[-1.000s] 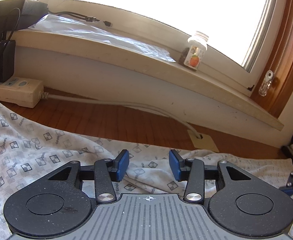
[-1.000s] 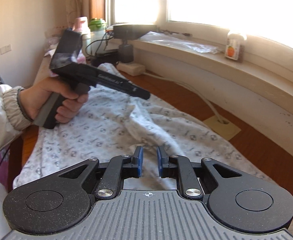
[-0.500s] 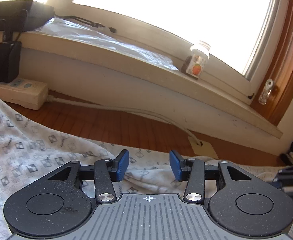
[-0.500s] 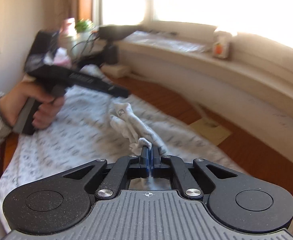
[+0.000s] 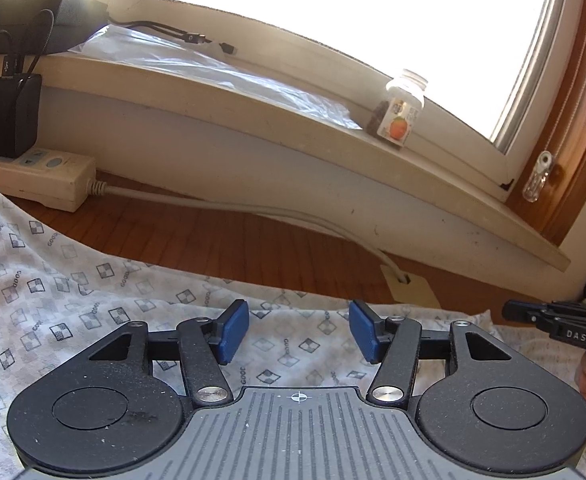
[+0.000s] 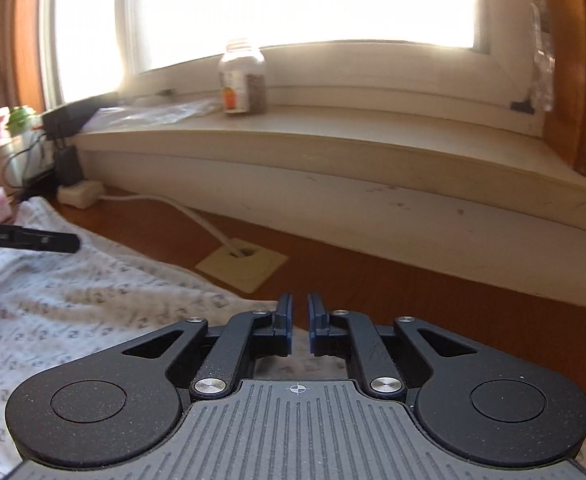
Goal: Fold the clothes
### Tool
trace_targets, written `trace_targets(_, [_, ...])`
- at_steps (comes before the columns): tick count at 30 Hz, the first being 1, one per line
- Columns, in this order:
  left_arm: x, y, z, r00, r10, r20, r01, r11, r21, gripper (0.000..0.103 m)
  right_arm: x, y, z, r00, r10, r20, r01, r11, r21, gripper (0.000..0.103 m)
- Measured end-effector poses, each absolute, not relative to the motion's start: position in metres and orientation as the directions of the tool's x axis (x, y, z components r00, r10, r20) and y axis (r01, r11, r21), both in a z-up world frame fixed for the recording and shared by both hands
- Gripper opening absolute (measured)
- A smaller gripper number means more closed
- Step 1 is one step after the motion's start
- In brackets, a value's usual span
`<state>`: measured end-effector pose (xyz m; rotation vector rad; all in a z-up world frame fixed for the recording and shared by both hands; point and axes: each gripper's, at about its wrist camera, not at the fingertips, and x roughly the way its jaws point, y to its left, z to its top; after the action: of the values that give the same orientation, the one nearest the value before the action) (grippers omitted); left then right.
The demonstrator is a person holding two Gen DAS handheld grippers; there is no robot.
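Note:
A white garment with a small grey checked print lies spread on the wooden table; it also shows in the right wrist view. My left gripper is open, low over the cloth near its far edge, holding nothing. My right gripper stands slightly open with a narrow gap, over the garment's far right edge, and nothing shows between its pads. The right gripper's body appears at the right edge of the left wrist view. The left gripper's body appears at the left edge of the right wrist view.
A window sill runs behind the table with a small bottle and plastic sheet on it. A white power strip and its cable lie on the wood. A cable grommet plate sits beyond the cloth.
The right gripper was shut on a raised fold of the garment half a second ago; now it has let go, opened slightly and swung right. The cloth lies flat. The left gripper stays open.

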<state>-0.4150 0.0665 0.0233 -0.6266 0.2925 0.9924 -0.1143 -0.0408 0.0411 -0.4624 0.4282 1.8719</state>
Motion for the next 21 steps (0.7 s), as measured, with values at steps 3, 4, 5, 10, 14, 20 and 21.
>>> trace_targets(3, [-0.415,0.067,0.023,0.527,0.686,-0.501,-0.849,0.392,-0.355,0.06,-0.135,-0.048,0.044,-0.416,0.763,-0.494,-0.896,-0.436,0.081,0.022])
trace_targets(4, [-0.415,0.067,0.023,0.526,0.686,-0.502,-0.849,0.392,-0.355,0.061,-0.142,-0.049,0.045,-0.441,0.745,-0.5,-0.881,-0.467,0.081,0.023])
trace_targets(5, [-0.415,0.067,0.023,0.525,0.685,-0.505,-0.85,0.392,-0.352,0.061,-0.15,-0.046,0.043,-0.461,0.72,-0.518,-0.865,-0.495,0.083,0.025])
trace_targets(10, [-0.403,0.06,0.031,0.528,0.687,-0.5,-0.849,0.445,-0.285,0.062,-0.167,-0.035,0.027,-0.388,0.702,-0.597,-0.878,-0.478,0.008,0.03])
trace_targets(14, [-0.388,0.049,0.044,0.601,0.645,-0.471,-0.793,0.553,-0.255,0.046,-0.155,-0.031,0.02,-0.417,0.707,-0.571,-0.882,-0.466,0.068,0.033])
trace_targets(20, [-0.343,0.047,0.036,0.634,0.521,-0.572,-0.721,0.665,-0.195,0.038,-0.161,-0.033,0.02,-0.437,0.692,-0.575,-0.867,-0.495,0.062,0.051])
trace_targets(21, [-0.337,0.05,0.033,0.621,0.515,-0.59,-0.726,0.662,-0.186,0.038,-0.162,-0.034,0.02,-0.435,0.692,-0.576,-0.865,-0.499,0.055,0.052])
